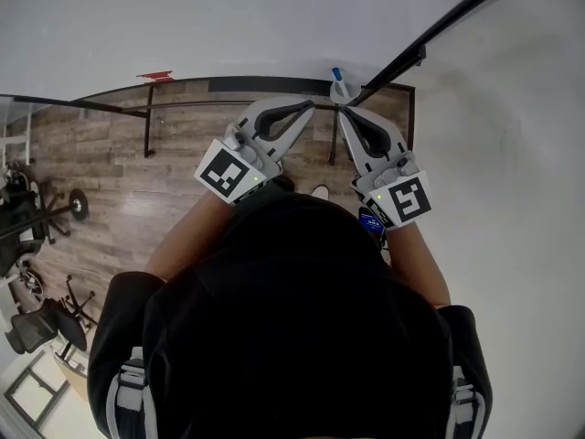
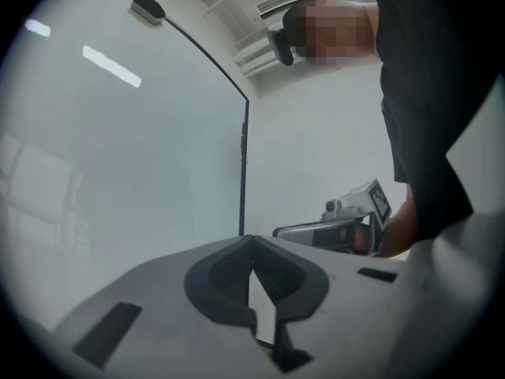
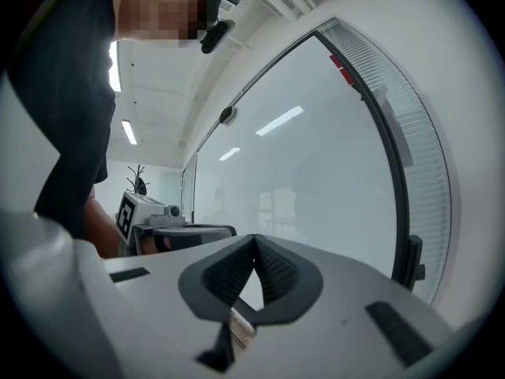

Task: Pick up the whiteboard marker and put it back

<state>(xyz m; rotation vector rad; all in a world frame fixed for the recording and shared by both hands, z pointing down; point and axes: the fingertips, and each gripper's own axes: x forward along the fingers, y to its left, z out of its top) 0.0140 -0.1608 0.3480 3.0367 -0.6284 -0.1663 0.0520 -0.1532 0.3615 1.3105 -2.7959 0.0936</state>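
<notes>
While the person is standing close up and pointing both tools forward, the left tongs (image 1: 309, 107) are resting together at the tips with nothing between them. The right tongs (image 1: 344, 110) are doing the same. Each gripper view is showing its own pads meeting, with only a bare gap behind them.

Just beyond the two tips, the whiteboard marker (image 1: 339, 86) is standing blue cap up by the lower corner of the whiteboard (image 1: 228, 26), beside its dark frame (image 1: 430, 48). It is probably sitting there to be within a writer's reach. That placing is fitting both a marker waiting for pickup and one put back.

Only the head view is showing the marker. The gripper views are showing board glare, ceiling lights and the opposite tongs instead.
</notes>
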